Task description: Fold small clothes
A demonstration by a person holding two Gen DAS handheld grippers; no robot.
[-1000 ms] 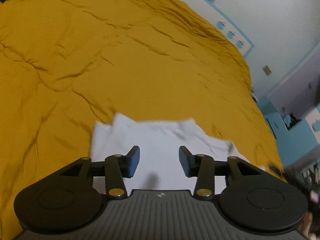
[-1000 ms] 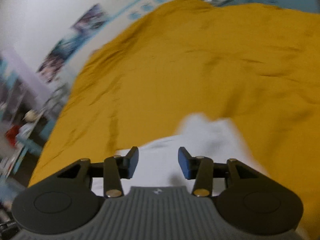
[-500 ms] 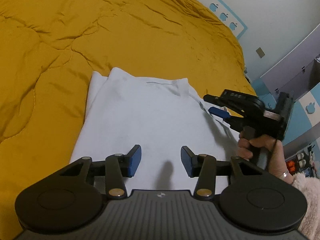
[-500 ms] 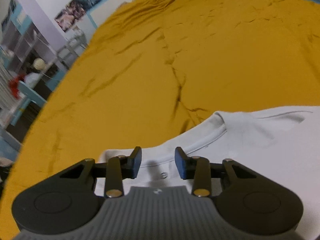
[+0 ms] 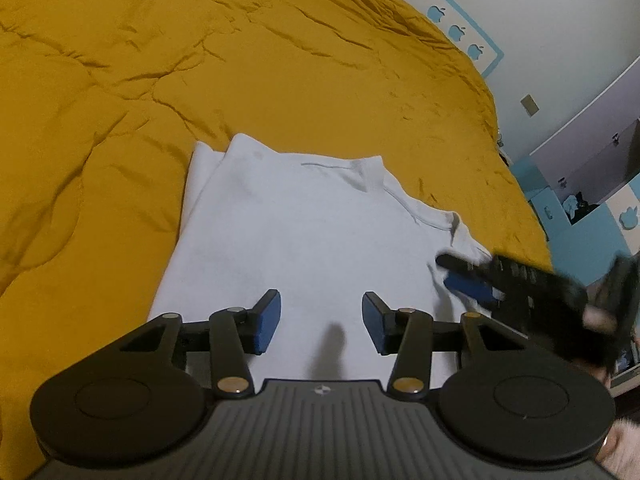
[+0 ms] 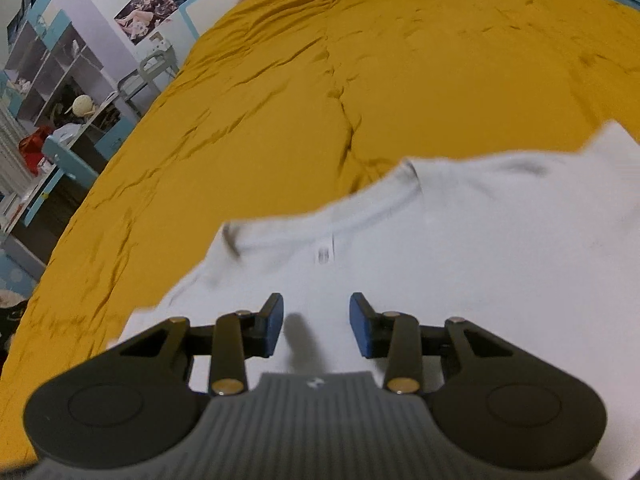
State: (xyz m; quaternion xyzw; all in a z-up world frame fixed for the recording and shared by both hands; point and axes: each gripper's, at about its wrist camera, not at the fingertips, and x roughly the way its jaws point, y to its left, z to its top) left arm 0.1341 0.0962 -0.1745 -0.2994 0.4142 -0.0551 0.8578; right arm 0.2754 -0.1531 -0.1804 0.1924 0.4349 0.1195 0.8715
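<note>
A white T-shirt lies partly folded on the mustard-yellow bedspread, its collar toward the far right. My left gripper is open and empty, hovering over the shirt's near part. In the left wrist view my right gripper comes in from the right, blurred, over the shirt's right edge near the collar. In the right wrist view my right gripper is open and empty above the shirt, just short of the collar and its label.
The bedspread stretches far beyond the shirt on all sides. A wall with apple stickers rises behind the bed. Shelves and a blue desk stand off the bed's left side in the right wrist view.
My right gripper has moved down and in over the shirt's collar side. My left gripper has shifted slightly; the shirt now sits a bit farther ahead. Both stay open.
</note>
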